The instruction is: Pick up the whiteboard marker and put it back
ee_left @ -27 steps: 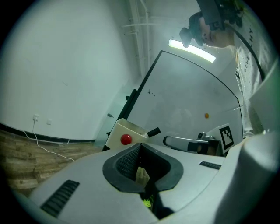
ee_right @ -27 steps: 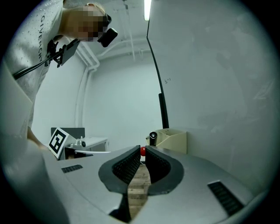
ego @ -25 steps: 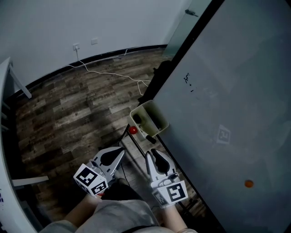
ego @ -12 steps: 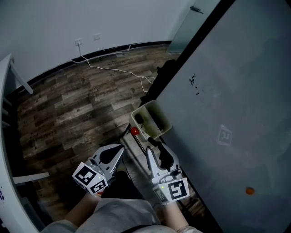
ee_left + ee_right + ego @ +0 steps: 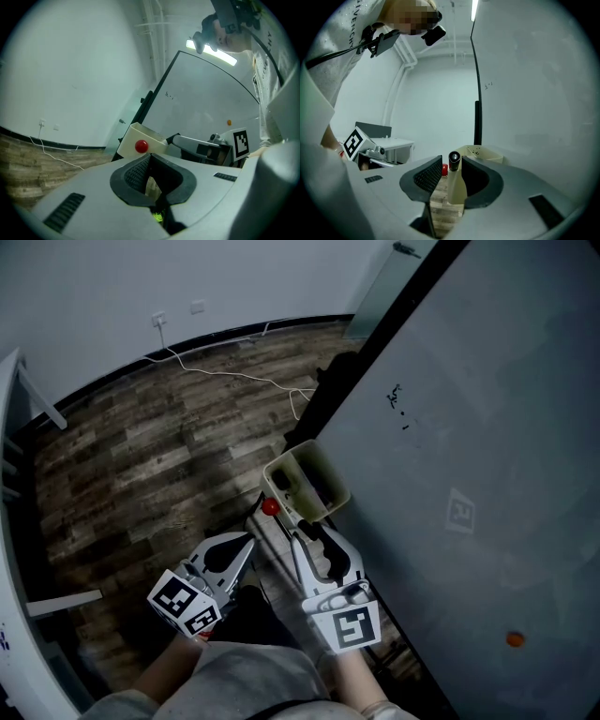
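By whiteboard (image 5: 469, 427), marker (image 5: 454, 158) end-on, barrel hidden

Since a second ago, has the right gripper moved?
Yes: right gripper has edged toward the tray; its jaws have just been opening, the marker between them.

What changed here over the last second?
The right claw has just been opening and eased toward the cream holder. It has let go of the whiteboard marker, which now sits loose between the parted jaws. The left claw stayed shut and in place, and the holder did not move.
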